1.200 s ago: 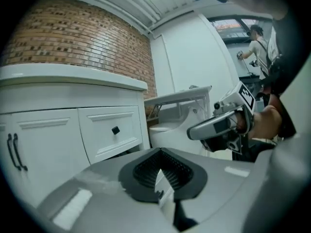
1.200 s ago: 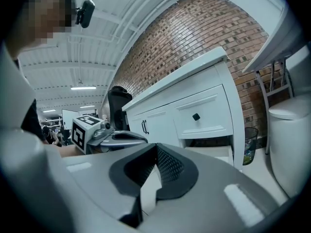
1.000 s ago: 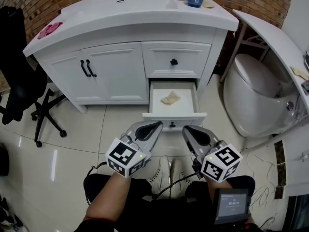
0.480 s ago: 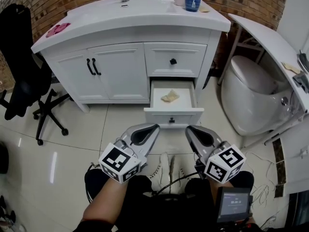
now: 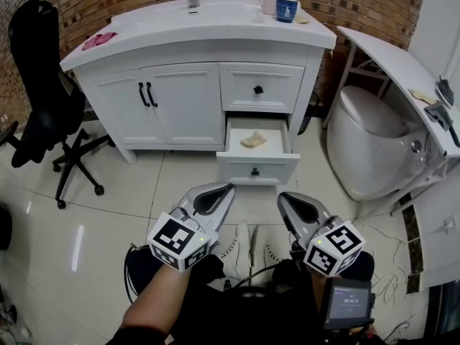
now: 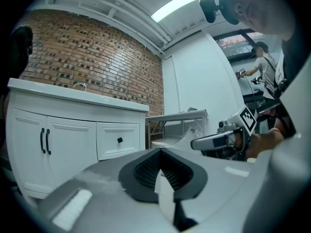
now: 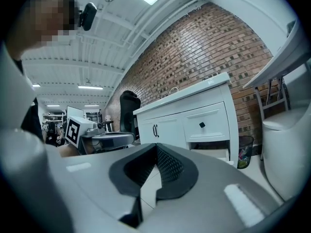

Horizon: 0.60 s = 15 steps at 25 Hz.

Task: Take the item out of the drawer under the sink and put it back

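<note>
Our left claw [image 5: 227,187] and right claw [image 5: 282,196] are pressed together, empty, well back from the open drawer [image 5: 257,167]. The crumpled wad [image 5: 252,140] inside looks light and soft; we'd pinch a raised fold.

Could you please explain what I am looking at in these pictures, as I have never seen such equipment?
No robot here: a person holds a two-jaw tool in each hand. The head view comes from a camera on the person's head, looking down at the left gripper and right gripper. The other two come from cameras riding on each gripper, looking along its jaws. Both have their jaws together and hold nothing. Ahead stands a white sink cabinet with its lower drawer pulled open; a small beige item lies inside. On the countertop are a blue mug and a pink cloth. A black office chair stands at the left.
</note>
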Each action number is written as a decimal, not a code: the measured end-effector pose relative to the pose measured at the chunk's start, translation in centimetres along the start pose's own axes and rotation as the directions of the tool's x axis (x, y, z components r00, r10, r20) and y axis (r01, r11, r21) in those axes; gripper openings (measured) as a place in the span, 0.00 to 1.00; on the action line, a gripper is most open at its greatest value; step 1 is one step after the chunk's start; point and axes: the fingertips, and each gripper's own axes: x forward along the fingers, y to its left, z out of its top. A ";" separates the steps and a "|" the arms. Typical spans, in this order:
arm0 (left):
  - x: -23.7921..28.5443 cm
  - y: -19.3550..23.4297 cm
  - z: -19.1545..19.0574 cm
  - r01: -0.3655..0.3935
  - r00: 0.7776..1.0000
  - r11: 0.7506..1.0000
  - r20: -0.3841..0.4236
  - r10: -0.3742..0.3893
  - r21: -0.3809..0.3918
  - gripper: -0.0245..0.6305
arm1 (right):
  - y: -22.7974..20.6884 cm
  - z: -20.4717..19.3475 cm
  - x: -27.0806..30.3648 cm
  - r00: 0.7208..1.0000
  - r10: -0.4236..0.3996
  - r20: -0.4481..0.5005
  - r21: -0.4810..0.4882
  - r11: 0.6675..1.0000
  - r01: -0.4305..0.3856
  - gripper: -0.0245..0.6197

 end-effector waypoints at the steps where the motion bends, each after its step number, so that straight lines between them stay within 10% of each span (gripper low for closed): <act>1: -0.3 -0.2 0.1 -0.006 1.000 1.000 0.003 0.006 -0.002 0.05 | 0.1 0.0 -0.4 1.000 -0.003 0.001 -0.003 1.000 0.003 0.05; 15: -1.2 -2.4 -0.3 -0.032 0.999 0.999 -0.010 0.032 -0.001 0.05 | 0.4 -0.6 -4.7 0.999 -0.049 0.010 -0.009 0.999 0.049 0.05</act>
